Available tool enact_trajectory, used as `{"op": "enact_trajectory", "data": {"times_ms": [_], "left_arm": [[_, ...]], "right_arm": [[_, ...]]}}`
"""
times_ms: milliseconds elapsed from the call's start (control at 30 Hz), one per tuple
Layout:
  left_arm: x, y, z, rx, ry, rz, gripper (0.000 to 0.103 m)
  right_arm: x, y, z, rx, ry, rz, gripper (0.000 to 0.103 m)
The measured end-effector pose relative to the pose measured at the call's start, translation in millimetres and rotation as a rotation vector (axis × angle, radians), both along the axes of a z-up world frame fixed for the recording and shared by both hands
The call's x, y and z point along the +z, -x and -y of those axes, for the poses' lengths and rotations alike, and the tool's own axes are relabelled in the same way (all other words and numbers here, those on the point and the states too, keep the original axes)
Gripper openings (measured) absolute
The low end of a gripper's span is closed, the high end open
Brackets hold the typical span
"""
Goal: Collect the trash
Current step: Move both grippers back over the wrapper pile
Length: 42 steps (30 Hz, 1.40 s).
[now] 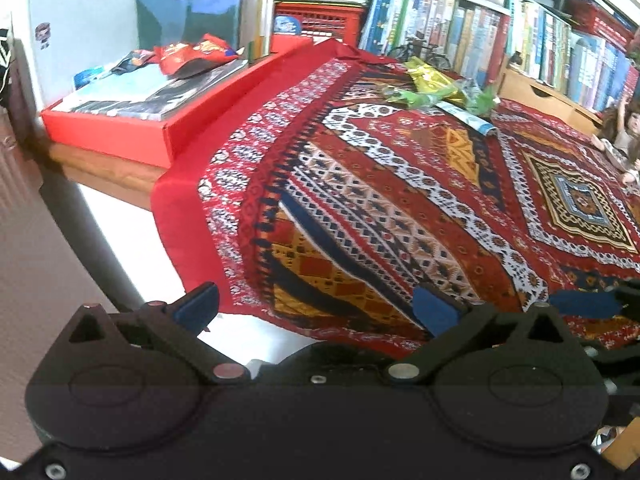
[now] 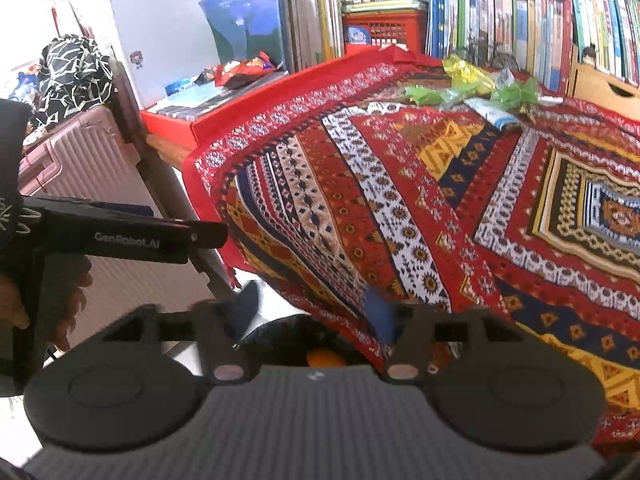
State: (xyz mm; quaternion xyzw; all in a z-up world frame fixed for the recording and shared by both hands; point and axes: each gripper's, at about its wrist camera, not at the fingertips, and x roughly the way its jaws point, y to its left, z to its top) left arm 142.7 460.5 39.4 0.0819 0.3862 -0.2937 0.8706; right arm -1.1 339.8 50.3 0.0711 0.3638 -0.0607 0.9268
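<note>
Red patterned cloth (image 1: pixel 400 184) covers the counter, green and yellow wrappers (image 1: pixel 436 88) piled at its far edge, nothing collected from that pile yet. Left claw (image 1: pixel 316 308) and right claw (image 2: pixel 316 308) both spread apart, empty, well short.

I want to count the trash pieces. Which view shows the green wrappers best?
The right wrist view: the green wrappers lie spread and apart there. In the left wrist view they look bunched and smaller.

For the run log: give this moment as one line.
phase: approach | left gripper: open, empty | right gripper: open, empty | wrappers: on cloth, untouched
</note>
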Motion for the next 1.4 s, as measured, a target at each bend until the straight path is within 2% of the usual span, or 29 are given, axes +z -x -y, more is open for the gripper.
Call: {"op": "enact_trajectory", "data": {"times_ms": [33,100,200,333,767,967,1067,1200,1400], "left_arm": [[0,-1,0,0.001,-0.002,-0.001,0.103],[-1,0,-1,-0.001,-0.007,-0.001,0.103],[-1,0,0,0.013,-0.011,-0.003,0.103],[-1,-3,1,0.032,0.013,-0.029,0.103],[9,-13,26,-0.026,0.009,0.003,0.103],[17,-29,51,-0.018,0.034,0.015,0.103],[27,-36,68,-0.018,0.075,0.025,0.103],[40,-44,97,-0.044,0.097,0.036,0.103],[53,-60,139,-0.078,0.128,0.055,0.103]], "right_arm": [[1,0,-1,-0.001,0.009,0.007,0.095],[2,1,-2,-0.021,0.034,0.013,0.103],[2,0,-1,-0.072,0.085,0.0,0.103],[1,0,4,-0.097,0.074,-0.013,0.103],[11,1,22,-0.13,0.088,-0.001,0.103],[28,4,43,-0.199,0.117,0.079,0.103],[38,0,62,-0.23,0.12,0.101,0.103],[54,-8,88,-0.273,0.135,0.138,0.103],[81,-20,132,-0.324,0.085,0.199,0.103]]}}
